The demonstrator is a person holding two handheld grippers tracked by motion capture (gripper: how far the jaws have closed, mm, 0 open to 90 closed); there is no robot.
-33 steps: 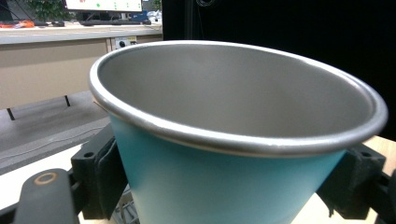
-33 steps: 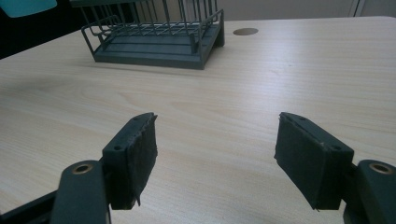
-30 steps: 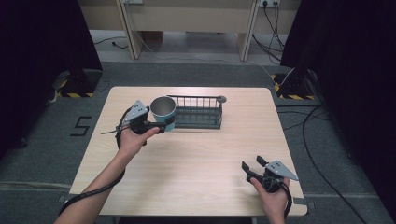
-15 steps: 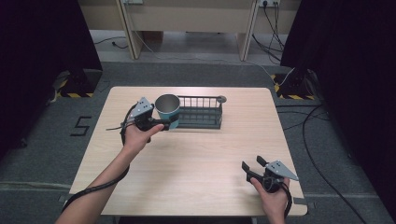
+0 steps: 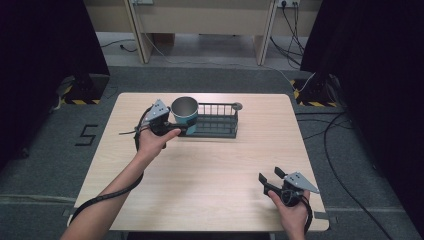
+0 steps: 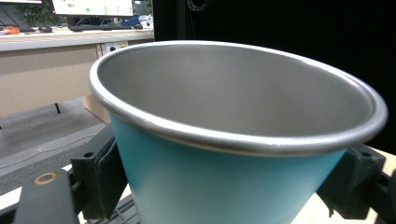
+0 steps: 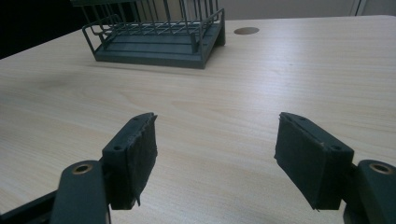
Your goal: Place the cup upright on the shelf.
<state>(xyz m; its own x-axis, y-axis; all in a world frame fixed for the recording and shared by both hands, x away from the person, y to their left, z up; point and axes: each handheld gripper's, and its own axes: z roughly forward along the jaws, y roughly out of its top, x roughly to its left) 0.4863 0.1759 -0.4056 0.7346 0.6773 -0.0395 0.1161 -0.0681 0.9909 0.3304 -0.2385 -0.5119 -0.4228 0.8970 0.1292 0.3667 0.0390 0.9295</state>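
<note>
A teal cup (image 5: pixel 185 115) with a steel rim and inside is held upright above the left end of a dark wire rack (image 5: pixel 220 125) in the high view. My left gripper (image 5: pixel 172 129) is shut on its lower wall. In the left gripper view the cup (image 6: pixel 224 154) is very close, with a black pad (image 6: pixel 100 177) pressed on each side. My right gripper (image 5: pixel 267 181) rests near the table's front right, open and with nothing in it. In the right gripper view its pads (image 7: pixel 135 156) stand wide apart over bare wood, and the rack (image 7: pixel 159 32) lies far ahead.
The light wooden table (image 5: pixel 210 175) has a round cable hole (image 5: pixel 237 106) behind the rack. Cables lie on the grey floor at the right. A wooden desk stands beyond the table, and dark curtains hang on both sides.
My left gripper has carried the cup a little to the right, over the rack's left end. The right gripper has not moved.
</note>
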